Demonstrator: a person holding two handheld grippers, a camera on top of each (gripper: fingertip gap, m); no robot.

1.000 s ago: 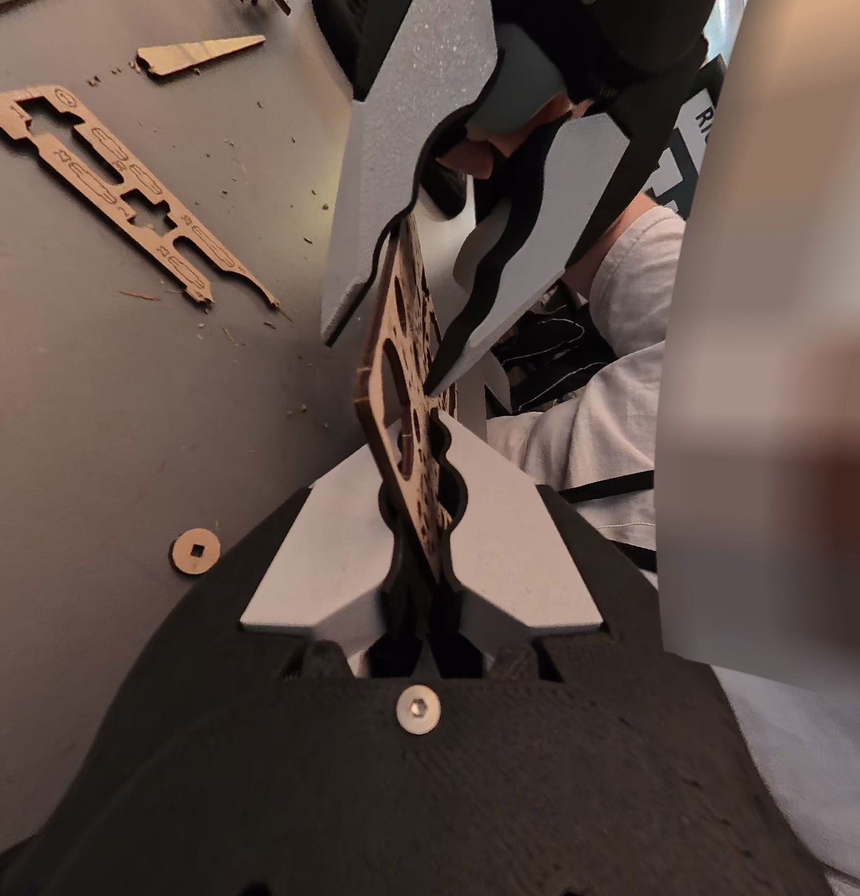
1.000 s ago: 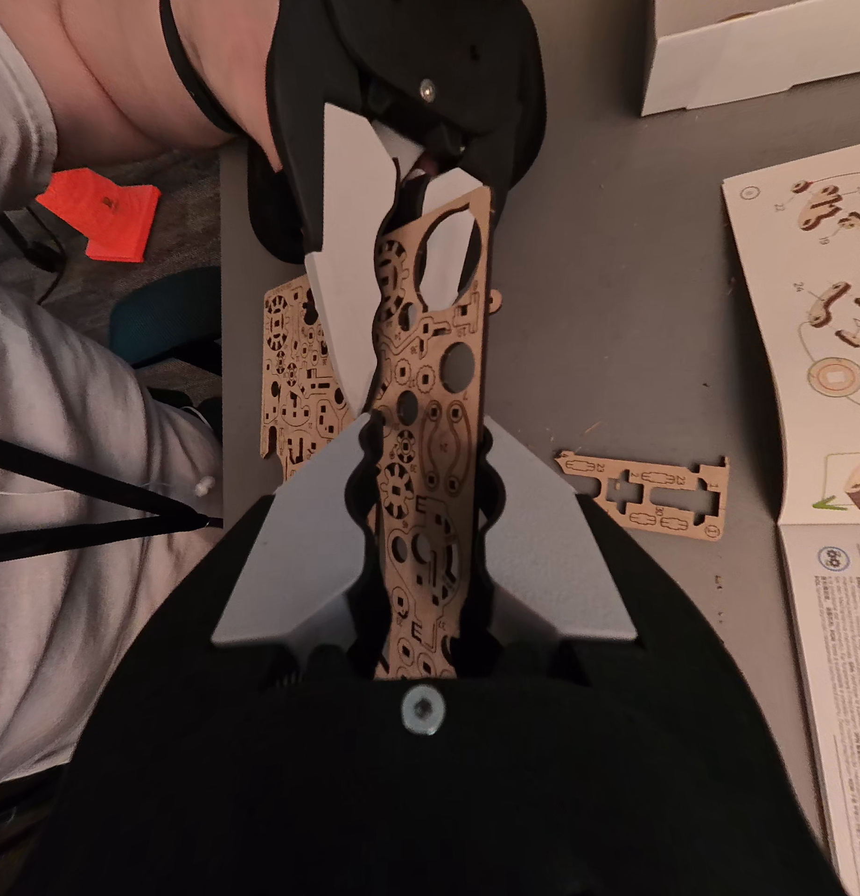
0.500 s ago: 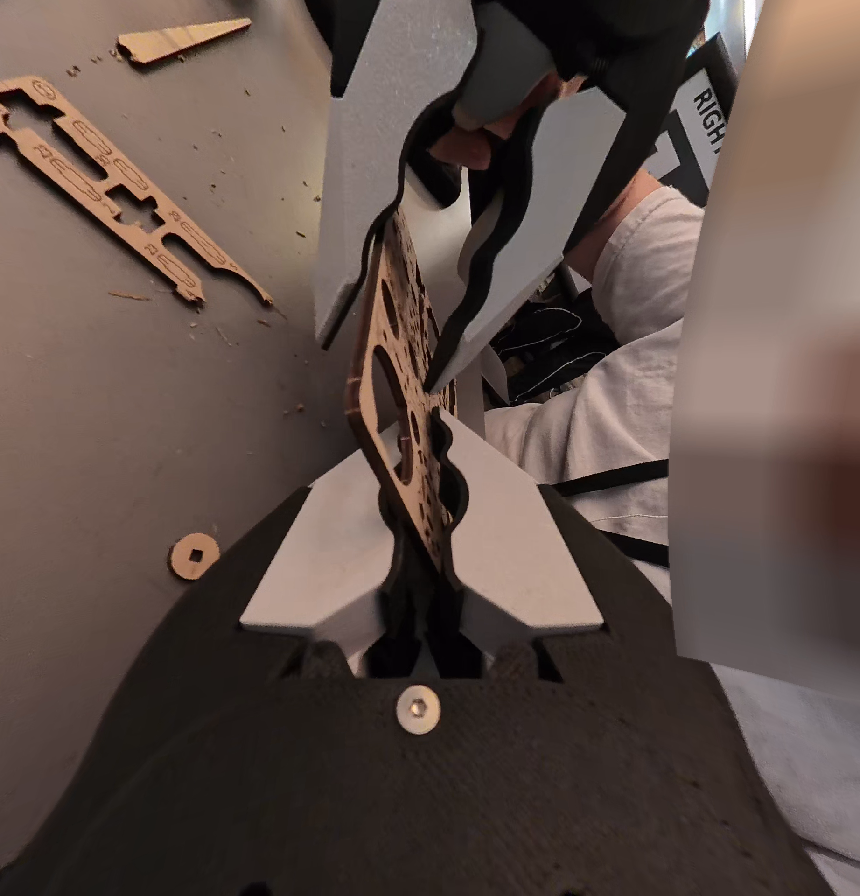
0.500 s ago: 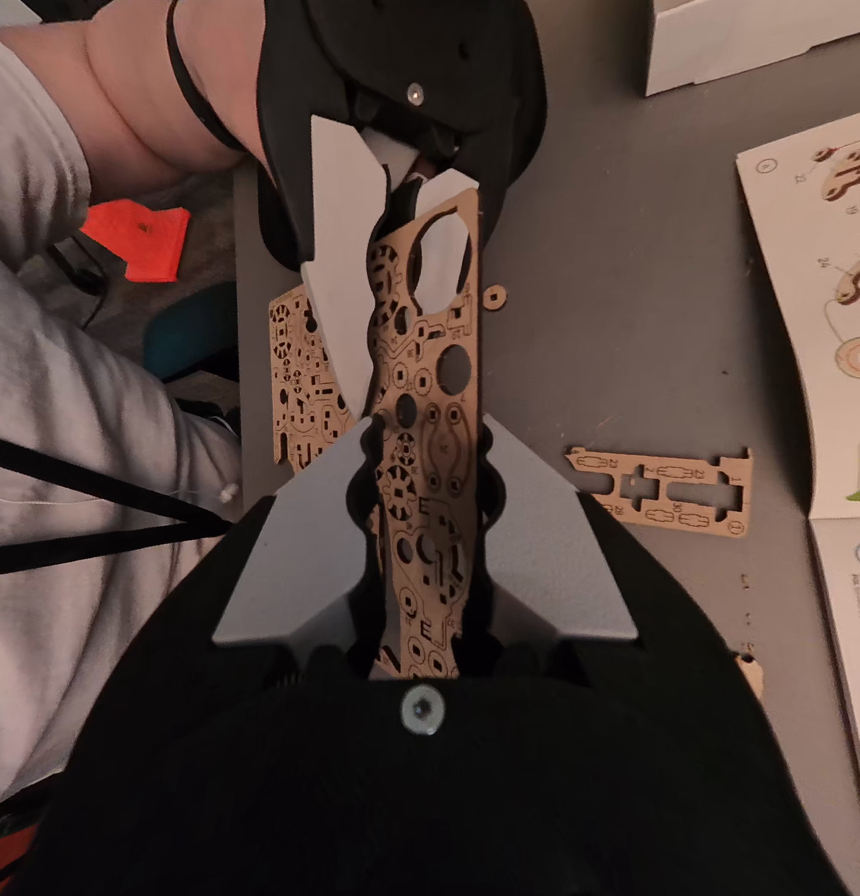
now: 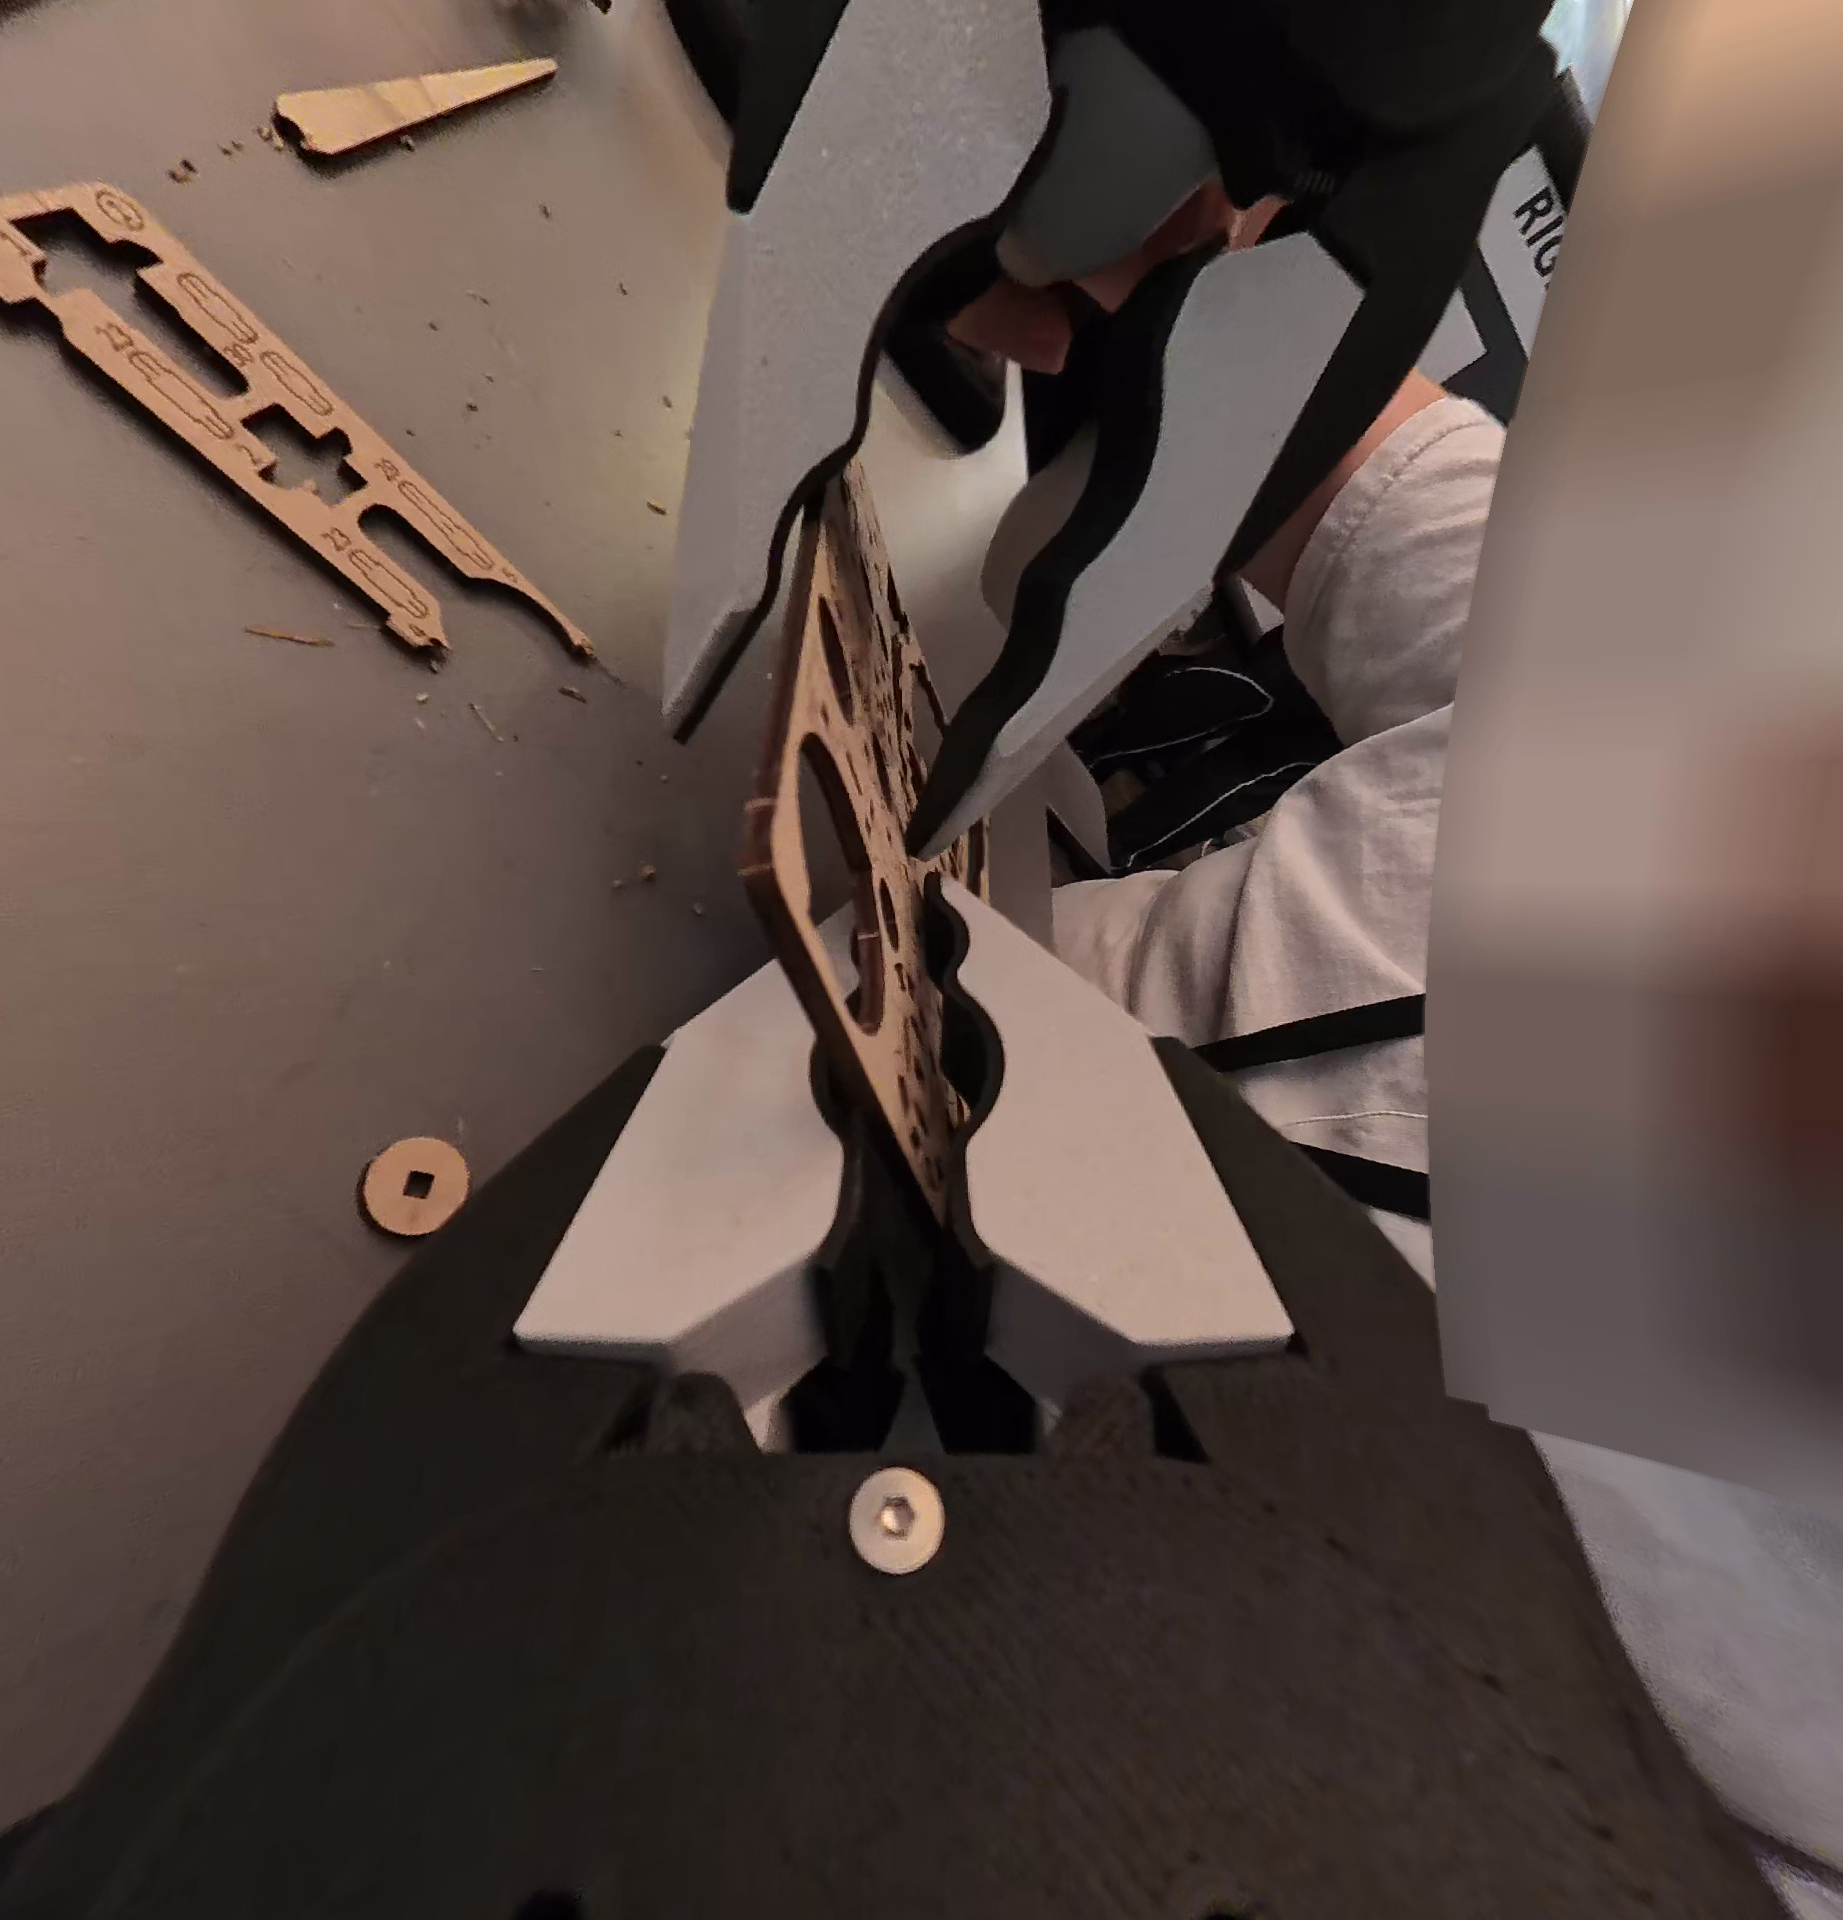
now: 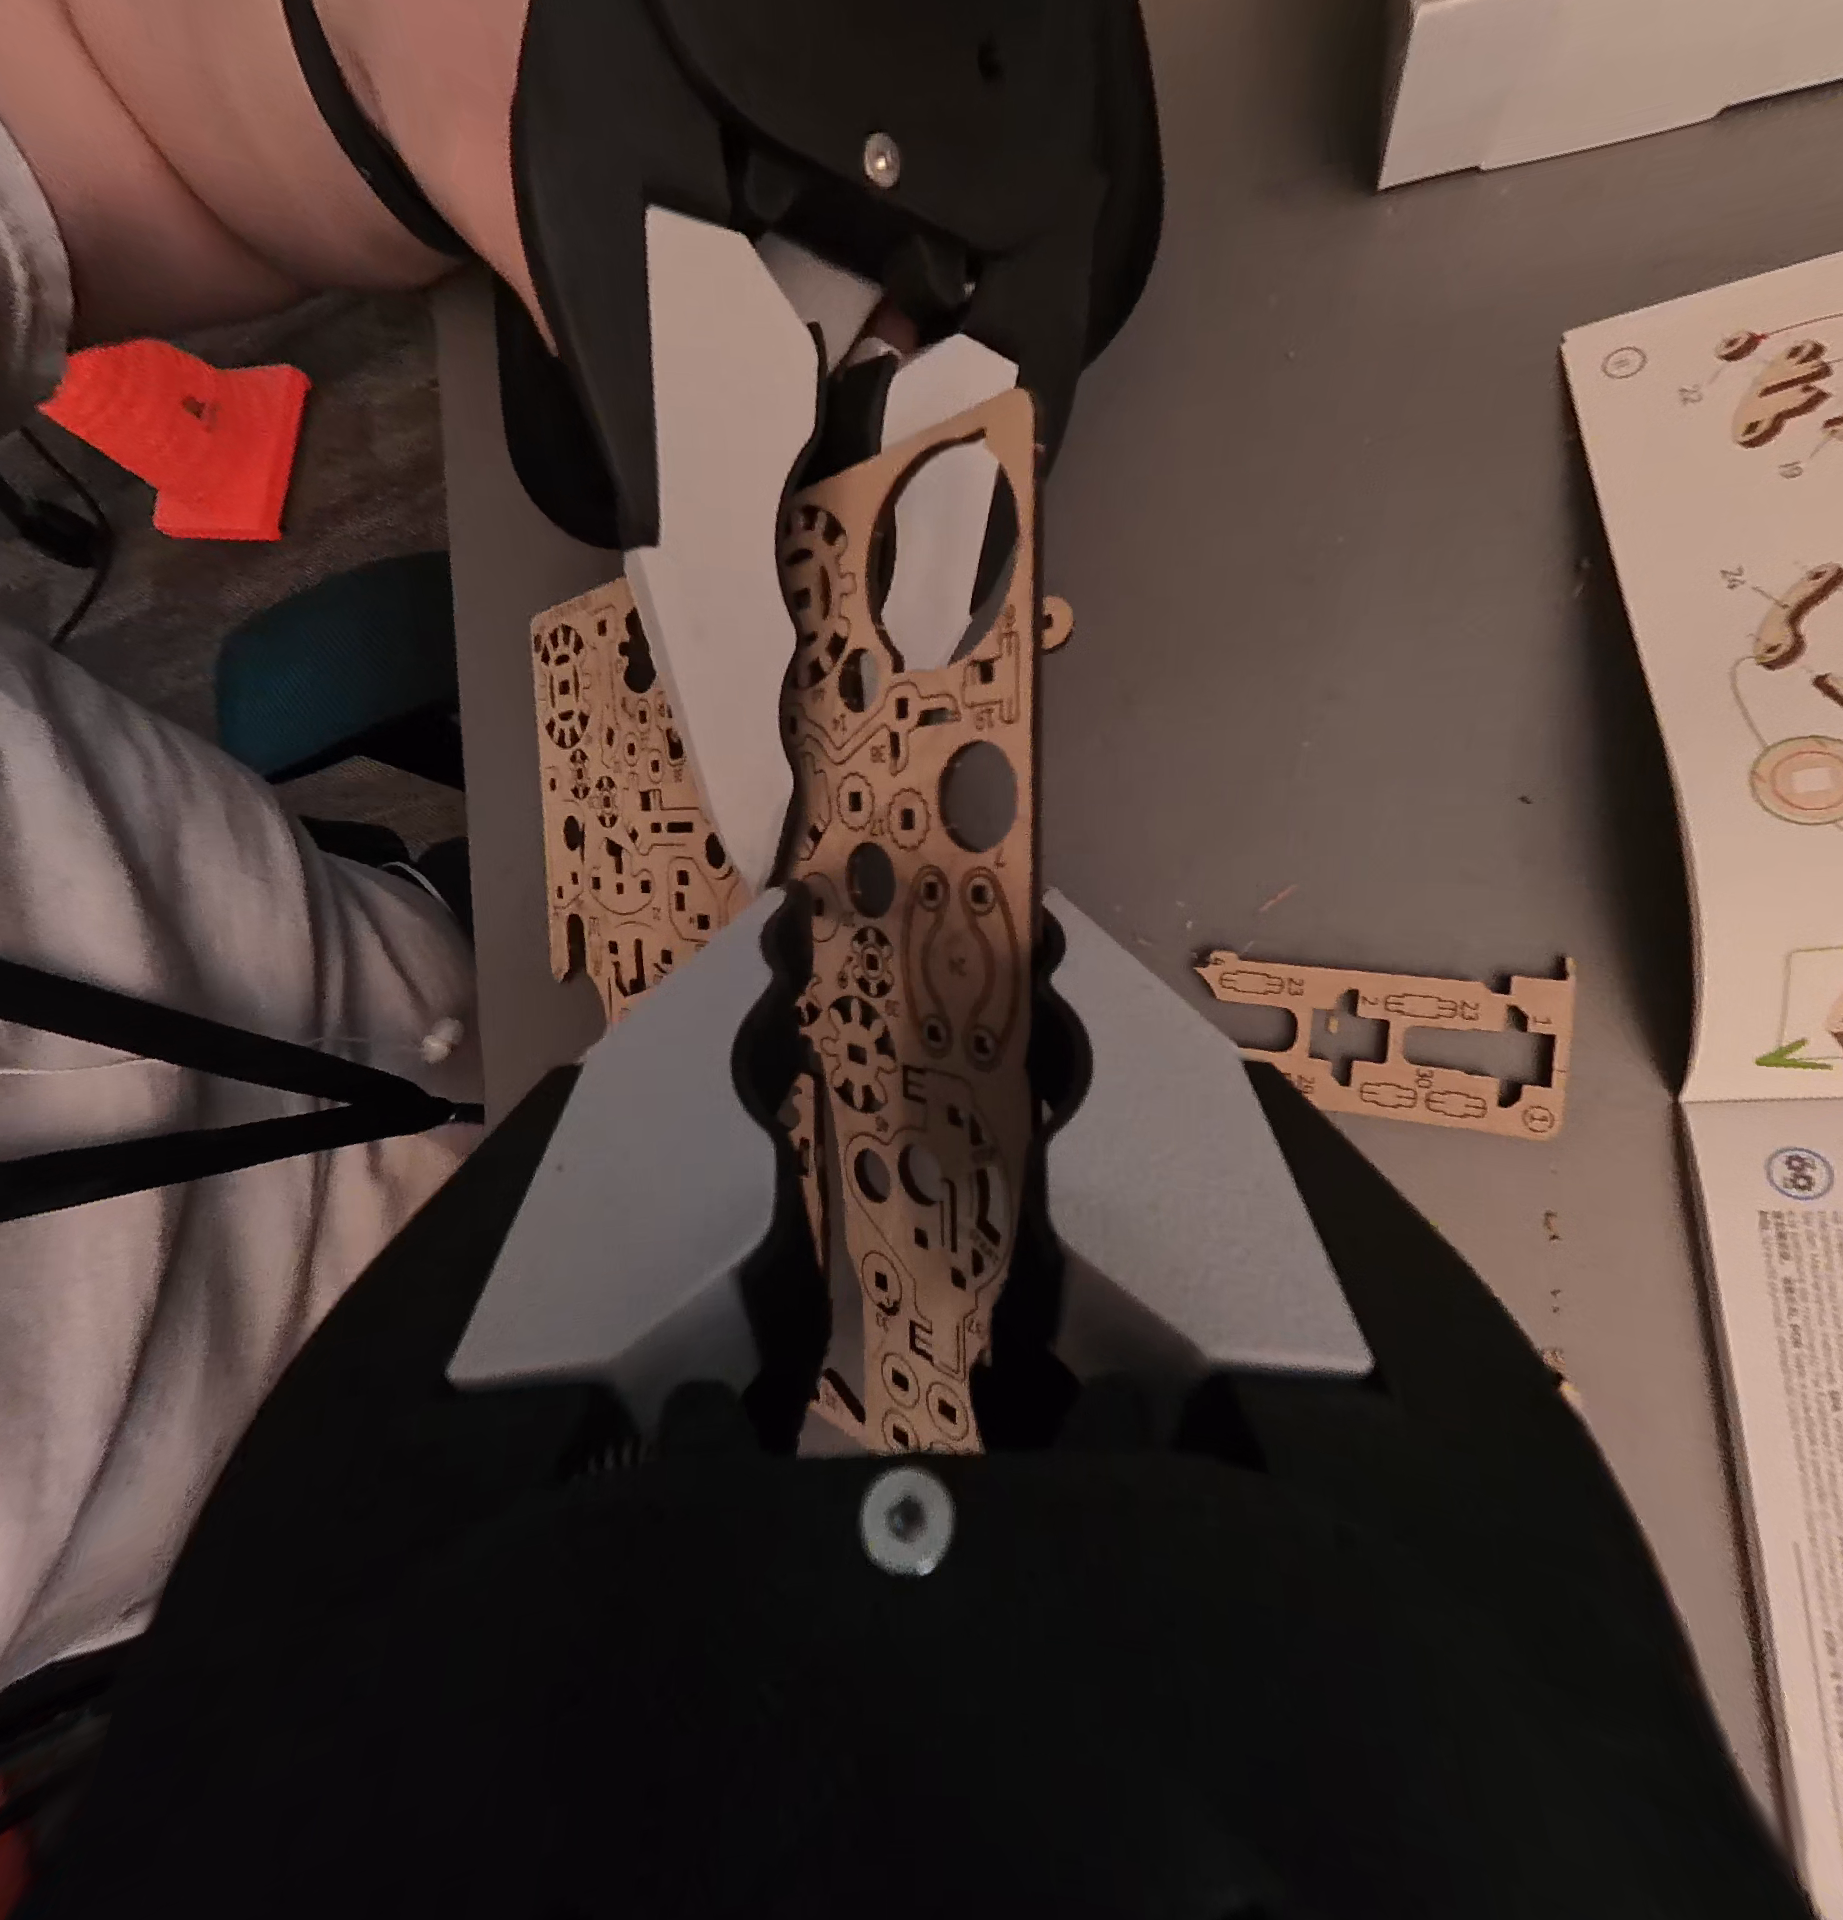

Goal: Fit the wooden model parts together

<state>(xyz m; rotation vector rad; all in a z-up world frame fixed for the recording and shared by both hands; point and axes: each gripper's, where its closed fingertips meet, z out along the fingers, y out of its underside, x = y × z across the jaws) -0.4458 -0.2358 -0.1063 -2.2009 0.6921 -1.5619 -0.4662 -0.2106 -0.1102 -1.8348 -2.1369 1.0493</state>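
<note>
A thin laser-cut wooden parts sheet (image 6: 927, 935) with several punched-out holes is held in the air between both grippers. My left gripper (image 5: 865, 935) is shut on one end of it, pads on its two faces. My right gripper (image 6: 917, 914) is closed on the other end, its fingers (image 6: 647, 1174) against the sheet's long edges. In the left wrist view the sheet (image 5: 844, 831) stands nearly edge-on, with the right gripper (image 5: 808, 779) above it. In the right wrist view the left gripper (image 6: 865, 769) comes in from the top.
On the grey table (image 5: 221, 883) lie a second parts sheet (image 6: 626, 810), an emptied frame strip (image 6: 1395, 1049), a round washer with a square hole (image 5: 415, 1184) and a wedge offcut (image 5: 408, 104). An open instruction booklet (image 6: 1748, 727) and a white box (image 6: 1623, 83) lie at the right. A person's sleeve (image 6: 117, 1039) is close at the left. My two grippers' fingertips are within a few centimetres of each other.
Both grippers keep their hold on the sheet. The sheet and grippers have shifted only slightly over the table, with a small change of tilt.
</note>
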